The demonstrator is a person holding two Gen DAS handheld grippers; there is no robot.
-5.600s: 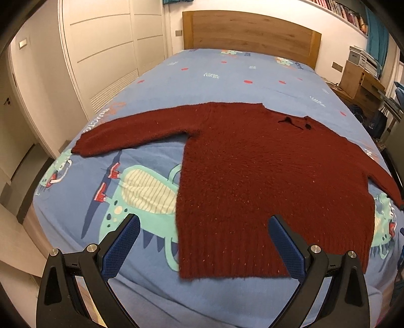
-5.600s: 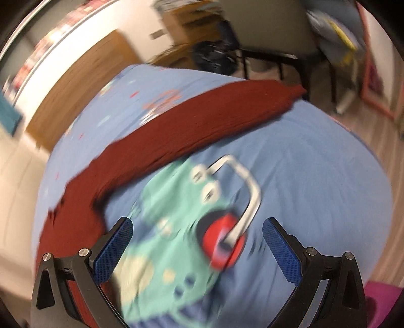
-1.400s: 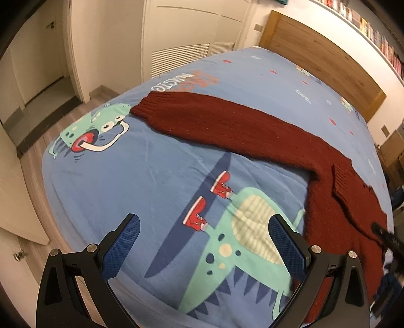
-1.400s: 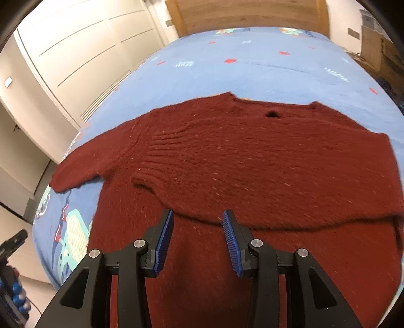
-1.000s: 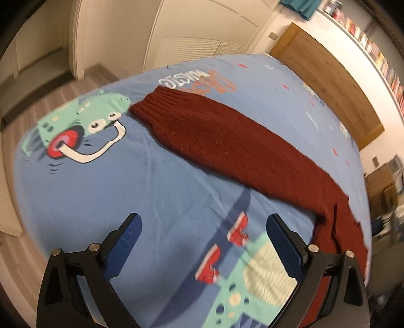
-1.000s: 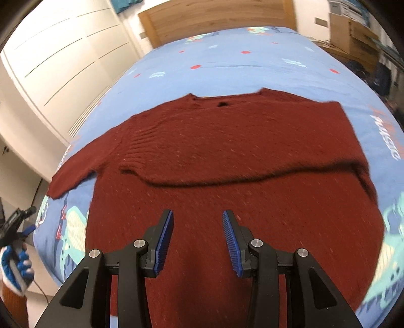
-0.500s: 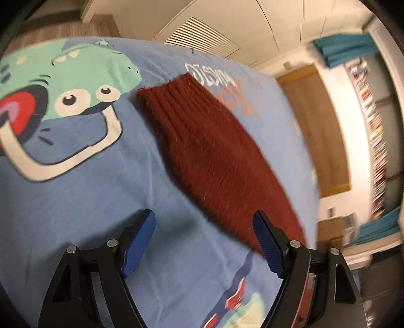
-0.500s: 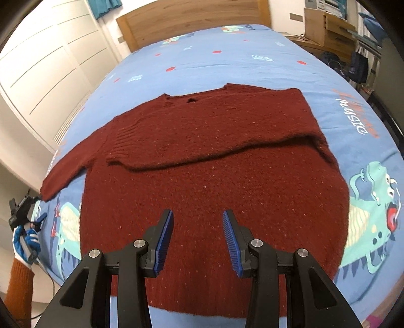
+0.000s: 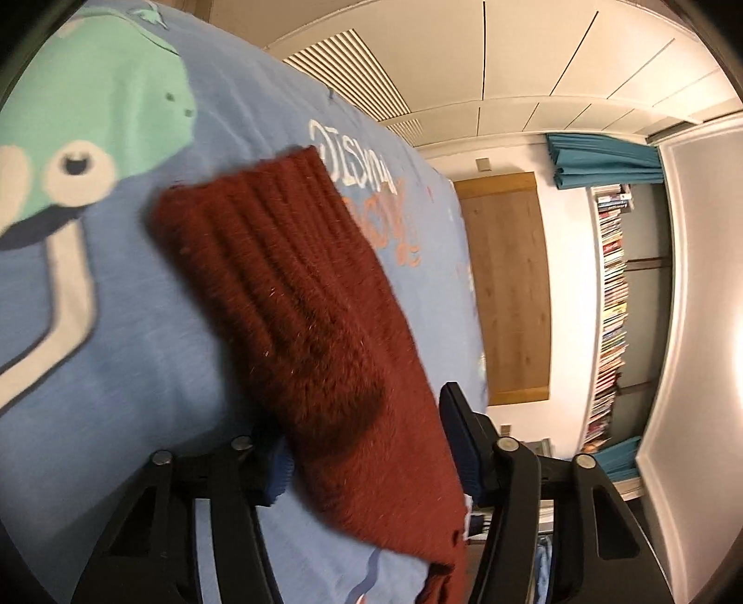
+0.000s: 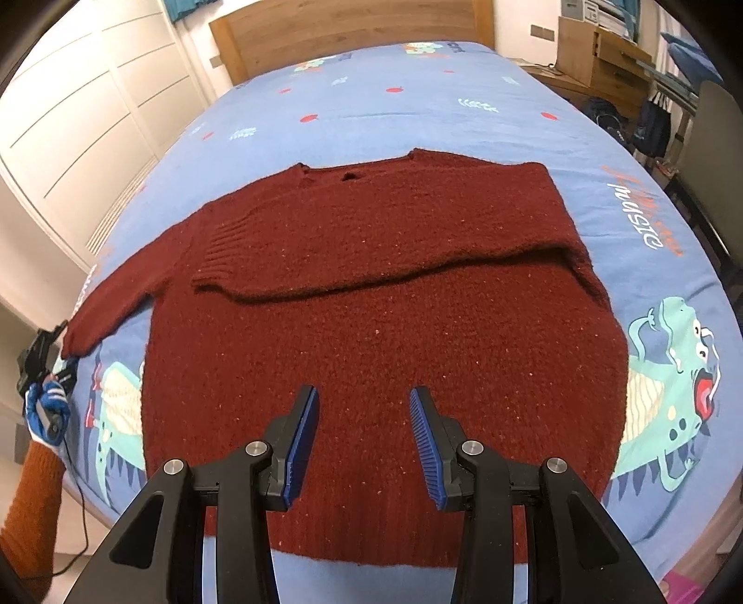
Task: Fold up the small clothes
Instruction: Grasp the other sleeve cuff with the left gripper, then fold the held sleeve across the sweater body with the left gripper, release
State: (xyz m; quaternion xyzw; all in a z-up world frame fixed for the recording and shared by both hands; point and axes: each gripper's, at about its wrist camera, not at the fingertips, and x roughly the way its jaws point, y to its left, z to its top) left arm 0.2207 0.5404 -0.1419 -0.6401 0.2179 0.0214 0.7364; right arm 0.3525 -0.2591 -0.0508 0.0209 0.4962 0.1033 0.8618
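Note:
A dark red knitted sweater (image 10: 371, 325) lies flat on the bed, its right sleeve (image 10: 371, 251) folded across the chest. Its left sleeve (image 9: 288, 297) stretches out toward the bed's left edge. My left gripper (image 9: 367, 432) is at that sleeve's end, and its jaws are closing with the sleeve between them; the fabric covers part of the left pad (image 9: 278, 469). In the right wrist view the left gripper (image 10: 42, 353) sits at the cuff, held by a blue-gloved hand (image 10: 44, 413). My right gripper (image 10: 364, 395) hovers open above the sweater's lower half, nothing between its fingers.
The blue bedsheet (image 10: 650, 260) carries dinosaur prints. A wooden headboard (image 10: 353, 28) stands at the far end, white wardrobe doors (image 10: 69, 116) on the left, a desk and bags (image 10: 599, 51) on the right. A bookshelf (image 9: 613, 302) lines the wall. The bed's left edge drops off beside the cuff.
My left gripper has come in low over the sleeve end, rolled sideways, and its jaws have narrowed around the sleeve. The right gripper has barely shifted, its jaws unchanged.

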